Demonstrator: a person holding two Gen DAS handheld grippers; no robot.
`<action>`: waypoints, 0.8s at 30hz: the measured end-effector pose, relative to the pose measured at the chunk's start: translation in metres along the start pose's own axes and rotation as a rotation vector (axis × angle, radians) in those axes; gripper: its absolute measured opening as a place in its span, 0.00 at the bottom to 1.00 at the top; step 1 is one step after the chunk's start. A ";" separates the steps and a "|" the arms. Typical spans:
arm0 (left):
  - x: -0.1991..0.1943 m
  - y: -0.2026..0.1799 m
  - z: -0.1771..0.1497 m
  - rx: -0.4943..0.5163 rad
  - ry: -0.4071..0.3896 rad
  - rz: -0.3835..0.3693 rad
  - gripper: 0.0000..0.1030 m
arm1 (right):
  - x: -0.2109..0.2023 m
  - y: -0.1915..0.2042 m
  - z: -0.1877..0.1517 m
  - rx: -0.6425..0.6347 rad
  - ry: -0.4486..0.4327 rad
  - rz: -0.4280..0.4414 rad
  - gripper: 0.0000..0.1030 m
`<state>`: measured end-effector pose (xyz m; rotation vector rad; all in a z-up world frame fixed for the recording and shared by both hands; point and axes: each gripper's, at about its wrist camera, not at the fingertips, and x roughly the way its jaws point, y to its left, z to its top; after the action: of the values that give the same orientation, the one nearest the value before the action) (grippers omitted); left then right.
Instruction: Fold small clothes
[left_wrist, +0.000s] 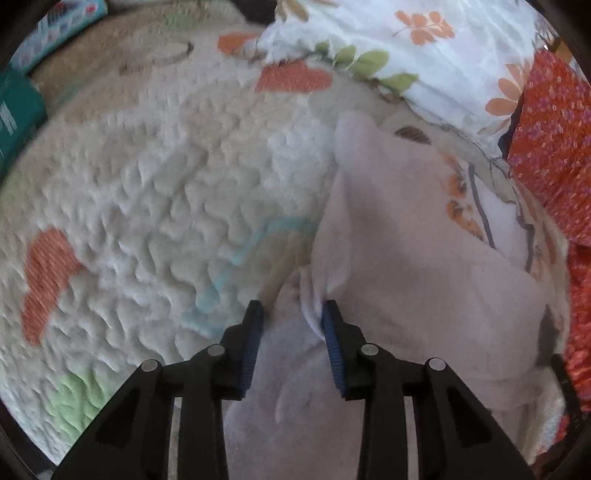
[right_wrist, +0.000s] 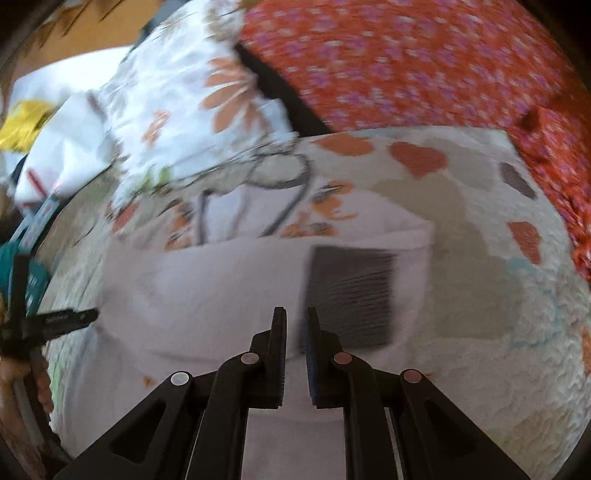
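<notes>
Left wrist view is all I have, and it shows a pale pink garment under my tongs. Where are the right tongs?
Observer: The right tongs are over the same pink garment. They are almost closed, and I cannot tell if they pinch cloth.
Operator: Any marking on the garment over there?
Observer: Yes, a dark grey patch, rectangular, lies just beyond the right tongs' tips and a little to their right.
Operator: Can you see my tongs from that side?
Observer: The left tongs show at the left edge of the right wrist view, by the garment's left side.
</notes>
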<state>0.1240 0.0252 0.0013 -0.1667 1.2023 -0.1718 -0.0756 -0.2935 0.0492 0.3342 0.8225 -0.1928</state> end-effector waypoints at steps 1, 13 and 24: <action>-0.001 0.003 0.000 -0.011 -0.003 -0.014 0.31 | 0.003 0.008 -0.002 -0.016 0.008 0.020 0.15; -0.007 0.023 -0.012 -0.045 0.029 -0.095 0.31 | 0.120 0.200 0.097 -0.278 0.162 0.246 0.44; -0.008 0.027 -0.011 -0.048 0.042 -0.101 0.31 | 0.196 0.262 0.109 -0.393 0.318 0.191 0.05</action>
<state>0.1120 0.0530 -0.0009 -0.2666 1.2415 -0.2359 0.2075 -0.0968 0.0286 0.0699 1.1125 0.2058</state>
